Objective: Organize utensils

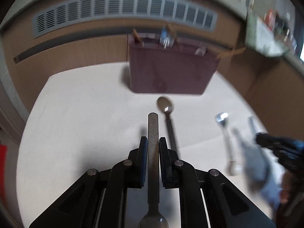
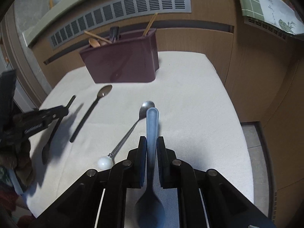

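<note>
My left gripper (image 1: pixel 153 142) is shut on a metal spoon (image 1: pixel 153 127), its speckled grey handle pointing forward and its bowl back by the camera. My right gripper (image 2: pixel 151 140) is shut on a blue spoon (image 2: pixel 152 121), held the same way. On the white cloth lie a black-handled spoon (image 2: pixel 91 110) and a slim spoon with a white ball end (image 2: pixel 131 129). Beyond them stands a maroon utensil holder (image 2: pixel 123 66) with wooden spoons and dark utensils inside. In the right wrist view the left gripper (image 2: pixel 63 111) hovers at the left, above the cloth.
The white cloth-covered table (image 2: pixel 190 95) ends at the right and at the back behind the holder. A wooden wall with a grey vent grille (image 2: pixel 123 9) runs behind it. A green-tiled printed board (image 2: pixel 266 3) juts in at the upper right.
</note>
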Demonstrator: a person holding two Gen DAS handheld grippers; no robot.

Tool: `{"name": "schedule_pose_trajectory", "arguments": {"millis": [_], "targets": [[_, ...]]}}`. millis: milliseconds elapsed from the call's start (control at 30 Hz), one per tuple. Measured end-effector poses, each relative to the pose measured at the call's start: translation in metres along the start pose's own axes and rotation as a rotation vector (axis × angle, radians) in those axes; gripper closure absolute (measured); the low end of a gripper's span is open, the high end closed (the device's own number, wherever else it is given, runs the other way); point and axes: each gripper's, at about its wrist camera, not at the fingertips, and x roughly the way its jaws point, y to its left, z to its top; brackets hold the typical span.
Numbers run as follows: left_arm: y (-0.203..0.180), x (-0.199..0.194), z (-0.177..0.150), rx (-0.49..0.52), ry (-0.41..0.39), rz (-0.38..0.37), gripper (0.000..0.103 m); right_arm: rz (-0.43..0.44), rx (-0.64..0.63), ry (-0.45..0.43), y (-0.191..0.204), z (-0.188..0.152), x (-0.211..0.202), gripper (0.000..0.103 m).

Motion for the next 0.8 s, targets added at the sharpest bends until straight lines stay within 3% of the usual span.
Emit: {"name": "schedule_pose_trajectory", "arguments": {"millis": [233,367,467,633,800], "targets": [[-0.004,-0.047,0.004,-0.025,-0.107,-0.099,0.091,0.026,0.042,-0.049,0.003,0.010,-0.016,0.093],[-0.007,-0.061,0.026,-0.026,-0.194,-0.120,0.091,0.018,0.026,-0.093,0.011,0.021,-0.027,0.093],[-0.011,-0.084,0.072,-0.013,-0.337,-0.149,0.091,0.015,-0.004,-0.195,0.019,0.051,-0.049,0.093],[-0.001,-0.106,0.149,-0.118,-0.710,-0.241,0.091,0.005,-0.051,-0.447,0.039,0.135,-0.104,0.093],[0.004,-0.064,0.187,-0.166,-0.795,-0.218,0.091,0.001,-0.057,-0.516,0.051,0.195,-0.103,0.093]]}}
